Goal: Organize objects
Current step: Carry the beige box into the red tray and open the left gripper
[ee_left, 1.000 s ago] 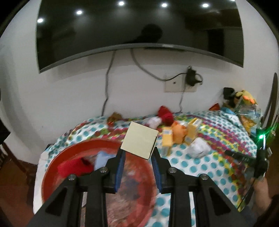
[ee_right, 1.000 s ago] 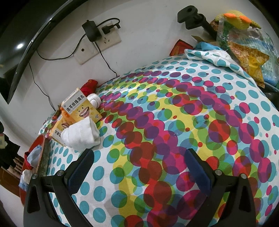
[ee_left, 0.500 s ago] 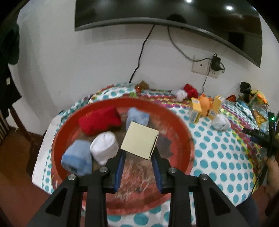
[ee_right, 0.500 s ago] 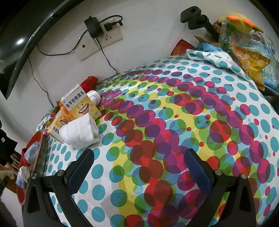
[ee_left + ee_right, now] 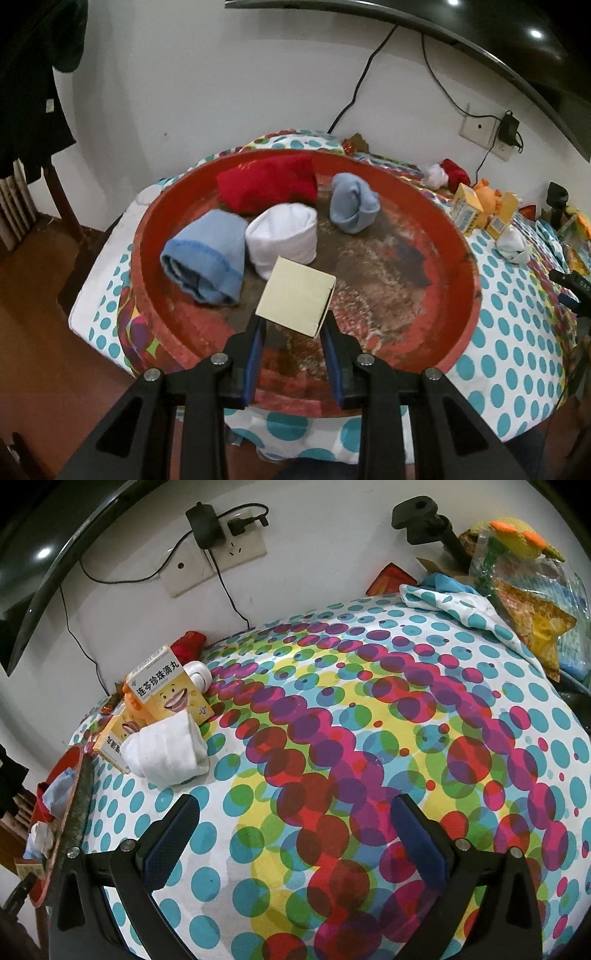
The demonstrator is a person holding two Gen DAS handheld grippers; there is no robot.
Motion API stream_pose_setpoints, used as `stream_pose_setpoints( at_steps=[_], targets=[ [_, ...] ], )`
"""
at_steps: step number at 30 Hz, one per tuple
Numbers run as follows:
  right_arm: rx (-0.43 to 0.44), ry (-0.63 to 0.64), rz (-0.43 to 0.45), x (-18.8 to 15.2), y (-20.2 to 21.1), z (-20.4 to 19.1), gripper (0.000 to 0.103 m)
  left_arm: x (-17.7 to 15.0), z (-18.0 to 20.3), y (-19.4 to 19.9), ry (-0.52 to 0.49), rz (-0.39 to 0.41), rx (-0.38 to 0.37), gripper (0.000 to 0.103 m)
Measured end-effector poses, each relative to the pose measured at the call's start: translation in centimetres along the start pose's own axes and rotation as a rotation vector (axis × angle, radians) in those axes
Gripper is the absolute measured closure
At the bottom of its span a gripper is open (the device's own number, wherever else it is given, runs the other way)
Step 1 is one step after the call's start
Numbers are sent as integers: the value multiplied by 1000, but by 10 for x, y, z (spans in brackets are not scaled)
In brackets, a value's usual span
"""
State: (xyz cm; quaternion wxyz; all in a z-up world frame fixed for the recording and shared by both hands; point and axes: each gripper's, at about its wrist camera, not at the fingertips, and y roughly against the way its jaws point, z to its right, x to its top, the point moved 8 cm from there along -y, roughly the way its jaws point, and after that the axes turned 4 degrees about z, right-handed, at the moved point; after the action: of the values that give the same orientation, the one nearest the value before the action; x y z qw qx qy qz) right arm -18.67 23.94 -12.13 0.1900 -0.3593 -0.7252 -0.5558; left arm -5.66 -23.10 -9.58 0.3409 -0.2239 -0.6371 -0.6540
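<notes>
My left gripper (image 5: 293,332) is shut on a small pale yellow box (image 5: 295,297) and holds it above the near part of a round red tray (image 5: 461,254). In the tray lie a red cloth (image 5: 267,186), two light blue rolled cloths (image 5: 207,254) (image 5: 352,208) and a white rolled cloth (image 5: 284,236). My right gripper (image 5: 295,834) is open and empty over the dotted tablecloth. A white rolled cloth (image 5: 164,755) lies ahead to its left, in front of two yellow boxes (image 5: 166,690) (image 5: 110,744).
An orange toy (image 5: 487,199), a red and white item (image 5: 447,173) and a white cloth (image 5: 511,247) sit right of the tray. Snack bags (image 5: 532,609) and a black stand (image 5: 424,517) fill the far right corner. A wall with socket and cables is behind.
My left gripper has swung left and tilted down with the box, so the tray now fills its view. My right gripper has barely moved and stays open.
</notes>
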Motion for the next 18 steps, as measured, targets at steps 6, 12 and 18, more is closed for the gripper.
stream_pose_setpoints(
  at_steps=[6,12,18],
  targets=[
    [-25,27,-11,-1,0,1,0,1,-1,-2,-14,6,-8,71],
    [-43,51,-22,-5,-1,-1,0,4,3,9,-47,66,11,42],
    [-63,80,-35,-4,0,-4,0,6,-7,37,1,150,19,39]
  ],
)
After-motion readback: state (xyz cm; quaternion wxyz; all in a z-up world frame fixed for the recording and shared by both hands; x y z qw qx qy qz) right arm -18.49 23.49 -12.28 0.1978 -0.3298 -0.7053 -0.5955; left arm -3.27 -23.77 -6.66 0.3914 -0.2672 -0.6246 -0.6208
